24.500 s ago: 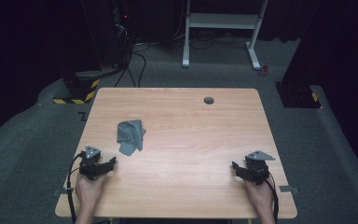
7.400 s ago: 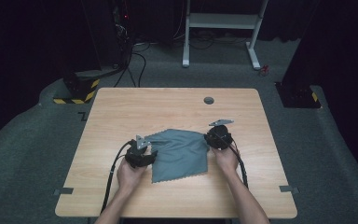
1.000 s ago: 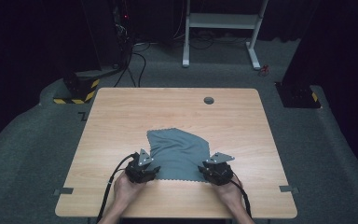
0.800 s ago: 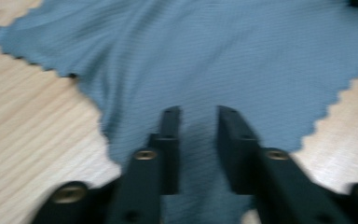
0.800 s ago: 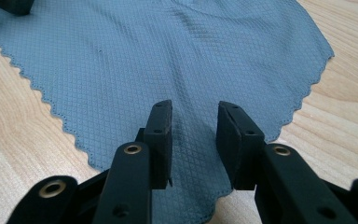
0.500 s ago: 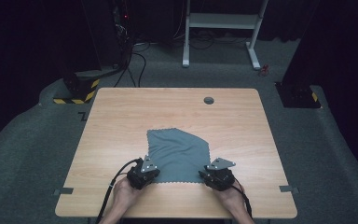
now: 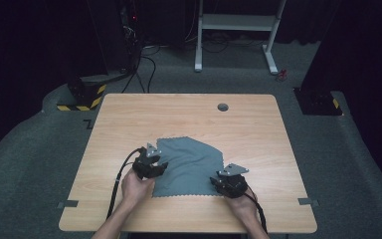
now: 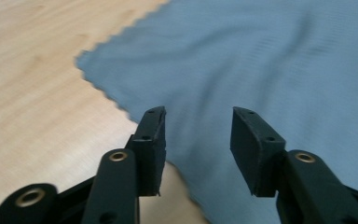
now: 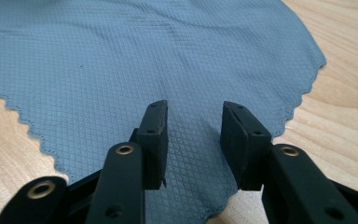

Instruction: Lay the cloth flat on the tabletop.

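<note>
While one grey cloth (image 7: 189, 167) lies spread flat on the desk (image 7: 129, 114), two tools rest at its edges.

The left tool (image 7: 155, 167) sits at the cloth's left edge, the right tool (image 7: 226, 185) at its near right corner. Both have just been opening: each one's jaws stand spread above the cloth, pinching nothing. One round hole (image 7: 223, 106) lies beyond the cloth's far edge.
</note>
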`<state>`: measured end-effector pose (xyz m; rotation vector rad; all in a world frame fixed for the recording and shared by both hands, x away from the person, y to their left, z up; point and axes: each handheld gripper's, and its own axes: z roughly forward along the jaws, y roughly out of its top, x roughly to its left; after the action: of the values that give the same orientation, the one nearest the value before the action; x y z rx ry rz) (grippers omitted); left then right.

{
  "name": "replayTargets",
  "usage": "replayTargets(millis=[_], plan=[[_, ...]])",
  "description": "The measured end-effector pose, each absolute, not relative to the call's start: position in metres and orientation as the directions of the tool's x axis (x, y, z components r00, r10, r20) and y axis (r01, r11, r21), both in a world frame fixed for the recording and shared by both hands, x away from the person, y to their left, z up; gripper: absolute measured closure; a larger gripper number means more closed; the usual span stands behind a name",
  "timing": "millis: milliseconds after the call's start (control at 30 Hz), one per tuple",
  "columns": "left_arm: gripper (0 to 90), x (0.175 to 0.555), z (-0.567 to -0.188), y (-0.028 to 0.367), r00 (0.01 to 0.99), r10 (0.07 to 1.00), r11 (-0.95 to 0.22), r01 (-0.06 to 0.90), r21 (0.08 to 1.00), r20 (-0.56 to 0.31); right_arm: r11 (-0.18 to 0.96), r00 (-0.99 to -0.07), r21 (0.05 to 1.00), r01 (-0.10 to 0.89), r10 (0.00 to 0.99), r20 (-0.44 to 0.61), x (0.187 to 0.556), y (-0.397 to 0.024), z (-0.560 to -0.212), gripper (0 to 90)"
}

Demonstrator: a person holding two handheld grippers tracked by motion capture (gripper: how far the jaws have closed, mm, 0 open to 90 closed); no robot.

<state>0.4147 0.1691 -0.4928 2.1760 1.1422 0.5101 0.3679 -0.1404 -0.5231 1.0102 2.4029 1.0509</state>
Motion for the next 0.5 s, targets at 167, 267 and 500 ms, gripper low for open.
replayTargets(millis=[167,267,500], plan=[[52.4,0.444,-0.496,0.166,0.507,0.86,-0.409,0.63,0.661,0.049,0.478,-0.691,0.739,0.474,0.722,-0.024,0.367,-0.14,-0.523,59.0],[54.5,0.455,-0.502,0.159,0.509,0.858,-0.434,0.644,0.63,0.072,0.477,-0.689,0.739,0.475,0.724,-0.025,0.367,-0.14,-0.523,58.4],[89.2,0.473,-0.506,0.153,0.524,0.843,-0.478,0.632,0.61,0.119,0.477,-0.689,0.739,0.476,0.724,-0.024,0.367,-0.14,-0.523,58.4]])
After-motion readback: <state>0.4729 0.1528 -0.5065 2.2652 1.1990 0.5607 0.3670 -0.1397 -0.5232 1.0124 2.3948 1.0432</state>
